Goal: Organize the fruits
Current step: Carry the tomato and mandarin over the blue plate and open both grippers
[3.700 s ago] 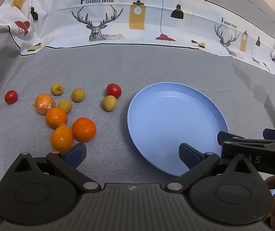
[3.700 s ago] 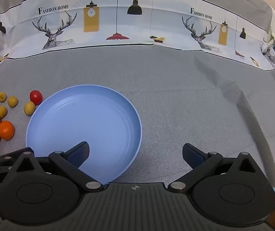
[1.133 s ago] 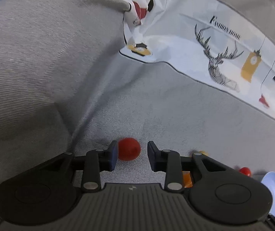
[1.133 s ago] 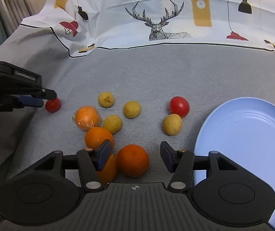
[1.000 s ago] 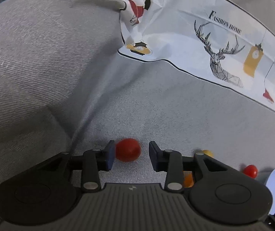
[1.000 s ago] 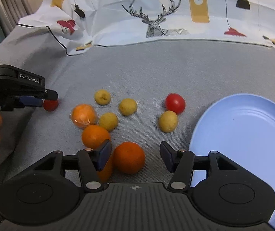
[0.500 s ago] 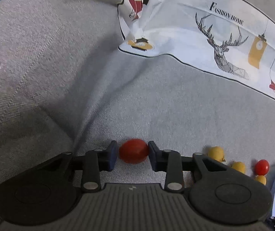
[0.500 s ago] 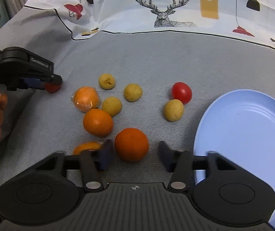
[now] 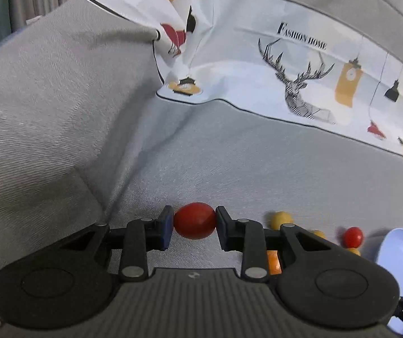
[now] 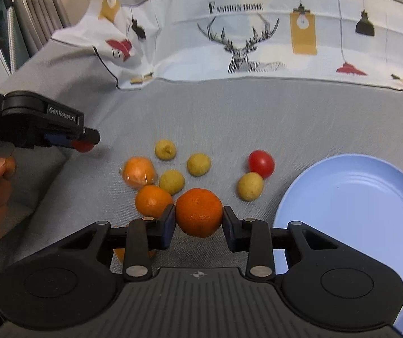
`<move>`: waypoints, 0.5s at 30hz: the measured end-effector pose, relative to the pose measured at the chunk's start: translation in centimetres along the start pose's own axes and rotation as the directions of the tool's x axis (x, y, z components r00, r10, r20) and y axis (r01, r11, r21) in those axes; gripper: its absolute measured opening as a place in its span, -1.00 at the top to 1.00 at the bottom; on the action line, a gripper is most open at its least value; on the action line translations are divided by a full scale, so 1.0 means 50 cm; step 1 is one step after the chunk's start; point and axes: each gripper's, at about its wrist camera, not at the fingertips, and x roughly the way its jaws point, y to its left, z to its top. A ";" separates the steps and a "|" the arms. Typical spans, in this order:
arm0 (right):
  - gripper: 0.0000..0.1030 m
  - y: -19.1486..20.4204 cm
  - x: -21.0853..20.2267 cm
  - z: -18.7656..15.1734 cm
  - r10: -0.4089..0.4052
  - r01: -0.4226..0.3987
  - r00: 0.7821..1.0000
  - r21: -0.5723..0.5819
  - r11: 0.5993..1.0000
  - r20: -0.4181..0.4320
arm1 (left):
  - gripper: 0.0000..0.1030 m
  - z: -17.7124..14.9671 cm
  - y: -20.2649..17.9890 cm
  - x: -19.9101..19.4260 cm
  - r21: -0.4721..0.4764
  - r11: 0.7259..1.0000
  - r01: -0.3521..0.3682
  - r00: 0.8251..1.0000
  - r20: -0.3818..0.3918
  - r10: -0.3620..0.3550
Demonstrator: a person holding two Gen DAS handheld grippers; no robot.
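I have both tools loaded. My left gripper is clamped on a red tomato, one pad on each side at its widest part, and in the right wrist view the same tomato appears clear of the grey cloth, out at the left edge of the fruit group. My right gripper is clamped on an orange, also across its middle. The blue plate lies to the right and I see nothing on it, so I judge no fruit has yet been sorted. Remaining on the cloth: a second tomato, four small yellow fruits, one of them touching that tomato, a wrapped orange, a bare orange just behind my right tool's left finger, and another partly hidden under the tool. Risks noted. The tomato is soft and smooth; more squeeze may split it, less may let it slide out on the way across. Its path to the plate passes over the whole cluster, and a low carry would knock the loose round fruits rolling. The neighbouring orange sits close against my right finger and may be dragged as I move. Both tools heading for one plate could meet above it. A drop from height may bounce the orange off the shallow rim.
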 end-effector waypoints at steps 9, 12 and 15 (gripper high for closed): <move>0.29 -0.051 -0.117 0.049 -0.001 0.005 0.990 -0.027 1.000 0.143 | 0.31 -0.001 -0.037 -0.063 0.054 0.998 0.015 0.997 0.073 -0.019; 0.29 -0.084 -0.160 0.075 -0.023 0.034 0.981 -0.054 0.998 0.192 | 0.31 -0.004 -0.056 -0.081 0.061 0.998 0.023 0.995 0.092 -0.028; 0.29 -0.128 -0.195 0.088 -0.050 0.069 0.971 -0.073 0.995 0.235 | 0.31 -0.019 -0.082 -0.107 0.038 0.997 0.070 0.993 0.095 -0.073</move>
